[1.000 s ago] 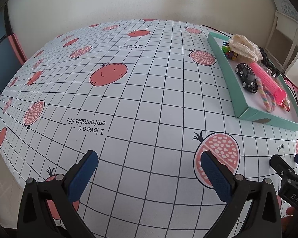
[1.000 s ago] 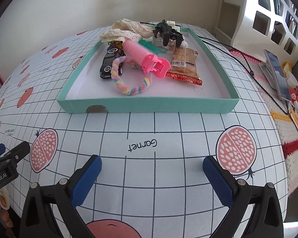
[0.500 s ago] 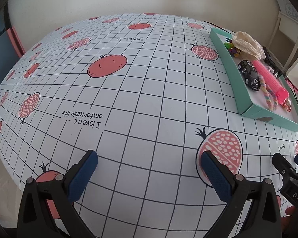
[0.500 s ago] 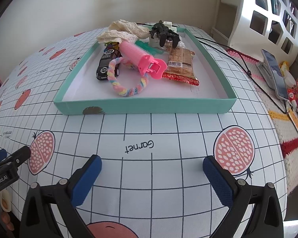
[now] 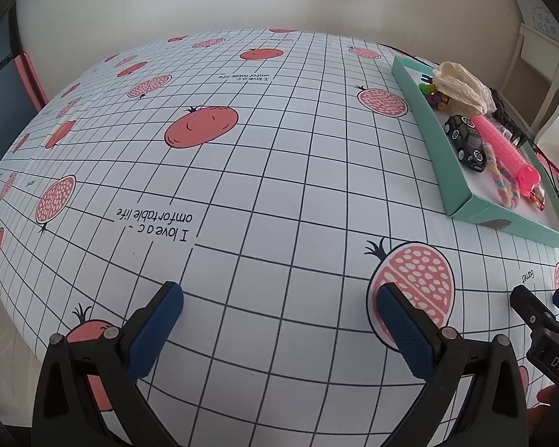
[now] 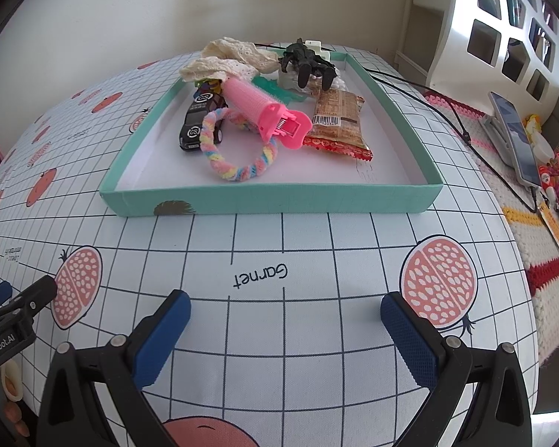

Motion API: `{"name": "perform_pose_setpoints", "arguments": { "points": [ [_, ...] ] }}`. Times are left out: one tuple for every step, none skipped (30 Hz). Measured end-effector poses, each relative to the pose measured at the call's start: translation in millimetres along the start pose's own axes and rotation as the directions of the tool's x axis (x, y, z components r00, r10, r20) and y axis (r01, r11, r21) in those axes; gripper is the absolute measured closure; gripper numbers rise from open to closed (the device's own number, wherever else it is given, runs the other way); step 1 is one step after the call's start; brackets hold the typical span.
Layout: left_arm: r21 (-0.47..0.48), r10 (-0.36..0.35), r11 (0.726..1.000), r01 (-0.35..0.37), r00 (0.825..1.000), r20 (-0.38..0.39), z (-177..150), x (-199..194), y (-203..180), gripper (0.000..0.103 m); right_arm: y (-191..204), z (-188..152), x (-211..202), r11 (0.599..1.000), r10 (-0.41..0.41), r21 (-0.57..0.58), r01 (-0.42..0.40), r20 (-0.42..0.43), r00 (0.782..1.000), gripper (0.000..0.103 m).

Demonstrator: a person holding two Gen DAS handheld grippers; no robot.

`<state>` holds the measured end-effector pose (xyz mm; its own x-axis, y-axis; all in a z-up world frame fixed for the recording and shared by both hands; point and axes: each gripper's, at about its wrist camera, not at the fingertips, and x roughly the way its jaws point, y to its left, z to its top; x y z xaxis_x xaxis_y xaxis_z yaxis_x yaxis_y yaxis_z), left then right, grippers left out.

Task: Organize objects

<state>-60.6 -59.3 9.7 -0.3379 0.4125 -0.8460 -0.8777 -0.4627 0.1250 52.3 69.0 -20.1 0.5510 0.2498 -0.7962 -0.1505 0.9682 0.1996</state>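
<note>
A teal tray (image 6: 272, 199) sits on the gridded tablecloth and holds a pink hair roller (image 6: 259, 110), a black toy car (image 6: 199, 119), a pastel scrunchie (image 6: 238, 156), a snack packet (image 6: 337, 123), a cream lace cloth (image 6: 227, 57) and a dark claw clip (image 6: 307, 63). My right gripper (image 6: 285, 316) is open and empty, a short way in front of the tray. My left gripper (image 5: 279, 314) is open and empty over bare cloth, with the tray (image 5: 439, 149) far to its right.
A phone (image 6: 512, 136), cables and small items lie on a knitted mat right of the table. A white shelf unit (image 6: 499, 33) stands behind them. The table edge runs close below both grippers. The right gripper's tip (image 5: 540, 320) shows in the left wrist view.
Both grippers have drawn back and risen slightly; the tray looks a little farther away. Jaws stayed open and nothing in the tray moved.
</note>
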Motion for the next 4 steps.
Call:
{"name": "perform_pose_setpoints", "arguments": {
  "points": [
    [-0.001, 0.0, 1.0, 0.0, 1.0, 0.0, 0.1, 0.1, 0.2, 0.0, 0.0, 0.0, 0.0, 1.0, 0.0, 0.0, 0.0, 0.0, 1.0, 0.0],
    [-0.002, 0.001, 1.0, -0.001, 1.0, 0.0, 0.3, 0.1, 0.2, 0.0, 0.0, 0.0, 0.0, 1.0, 0.0, 0.0, 0.0, 0.0, 1.0, 0.0],
    [-0.003, 0.002, 1.0, -0.002, 1.0, 0.0, 0.7, 0.4, 0.2, 0.0, -0.1, 0.0, 0.0, 1.0, 0.0, 0.0, 0.0, 0.0, 1.0, 0.0],
    [-0.003, 0.002, 1.0, -0.002, 1.0, 0.0, 1.2, 0.7, 0.2, 0.0, -0.1, 0.0, 0.0, 1.0, 0.0, 0.0, 0.0, 0.0, 1.0, 0.0]
  ]
}}
